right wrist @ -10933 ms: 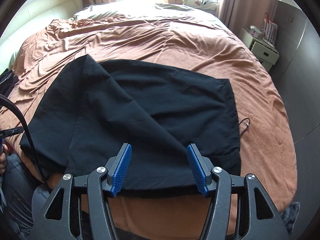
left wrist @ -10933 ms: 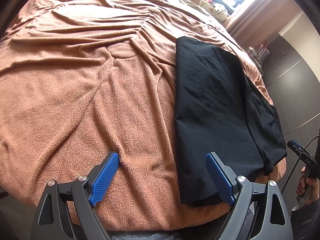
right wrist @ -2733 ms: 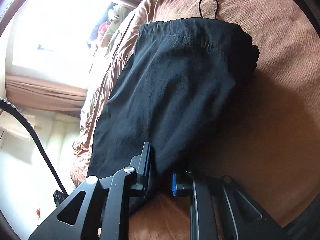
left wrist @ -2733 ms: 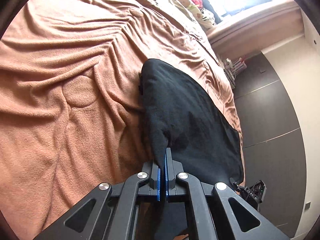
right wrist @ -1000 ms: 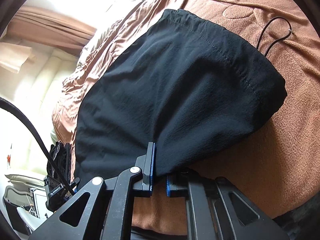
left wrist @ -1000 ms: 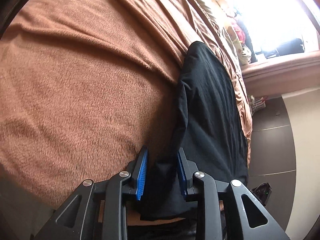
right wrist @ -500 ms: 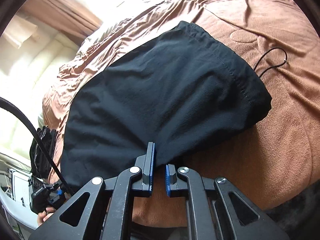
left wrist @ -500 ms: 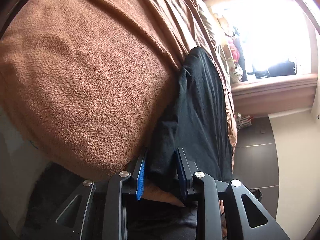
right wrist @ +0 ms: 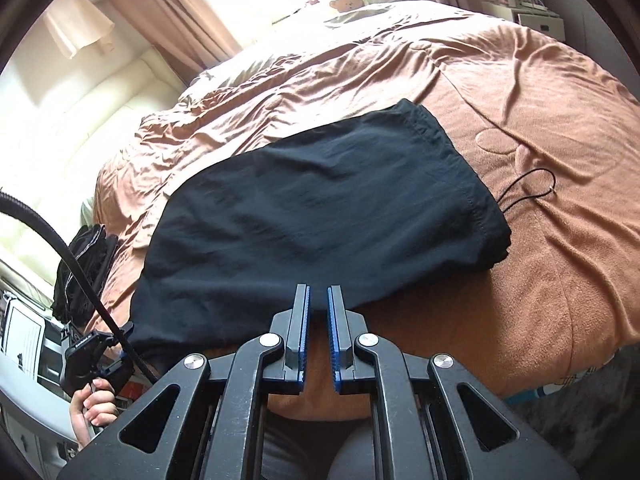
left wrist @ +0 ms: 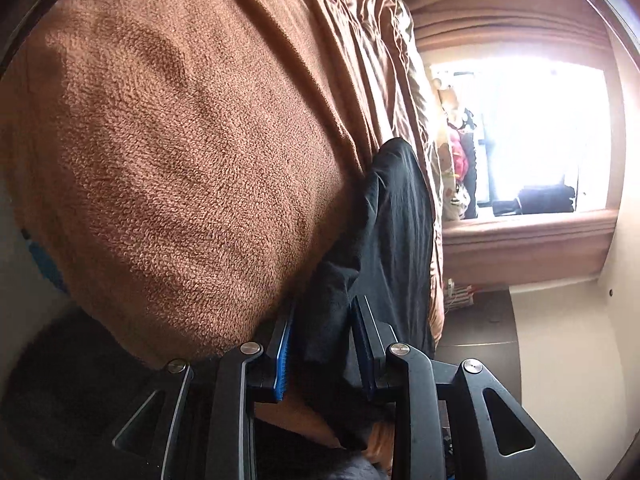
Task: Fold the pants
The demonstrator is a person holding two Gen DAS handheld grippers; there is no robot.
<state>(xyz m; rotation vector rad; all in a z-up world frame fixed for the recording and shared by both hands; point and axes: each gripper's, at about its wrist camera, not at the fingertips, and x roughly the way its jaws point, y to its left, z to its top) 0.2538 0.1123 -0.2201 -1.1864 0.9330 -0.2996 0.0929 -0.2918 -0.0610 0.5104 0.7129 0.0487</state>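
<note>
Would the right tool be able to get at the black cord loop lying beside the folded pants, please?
Probably yes: the black cord loop lies bare on the brown blanket, right of the pants; the right tool is shut and empty.

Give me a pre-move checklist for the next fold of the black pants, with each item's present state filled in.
1. Right gripper free of the pants: ok, jaws nearly together with nothing between them, at the near edge of the cloth.
2. Left gripper clear of cloth: not ok, black fabric lies between its parted jaws; whether the pads press it, cannot tell.
3. Pants resting on the brown blanket: ok.
4. Folded layers lined up: cannot tell, the lower layers are hidden.
5. Drawstring tucked in: not ok, it loops out onto the blanket.
</note>
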